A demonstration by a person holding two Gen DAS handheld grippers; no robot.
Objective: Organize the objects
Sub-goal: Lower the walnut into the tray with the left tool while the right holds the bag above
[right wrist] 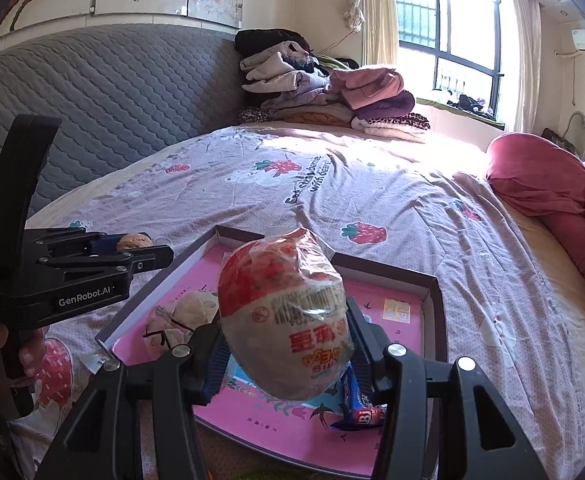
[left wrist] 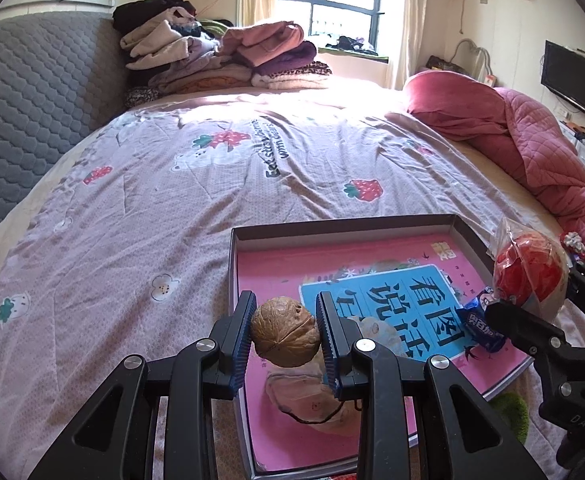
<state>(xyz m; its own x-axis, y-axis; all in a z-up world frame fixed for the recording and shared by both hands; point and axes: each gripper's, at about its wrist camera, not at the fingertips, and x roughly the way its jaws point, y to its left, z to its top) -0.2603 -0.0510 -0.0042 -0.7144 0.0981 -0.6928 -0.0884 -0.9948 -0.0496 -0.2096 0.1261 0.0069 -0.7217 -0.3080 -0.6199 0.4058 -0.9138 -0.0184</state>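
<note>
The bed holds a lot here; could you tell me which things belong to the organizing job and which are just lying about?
In the job: walnut, wrapped egg, tray, blue snack packet, cloth pouch.
Lying about: folded clothes, pink quilt, television.

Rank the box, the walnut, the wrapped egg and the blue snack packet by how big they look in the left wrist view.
1. Box, largest by far.
2. Wrapped egg, held in the right gripper.
3. Walnut, clamped in the left gripper; it sits nearer the camera, so its rank against the egg is unsure.
4. Blue snack packet, partly hidden.
</note>
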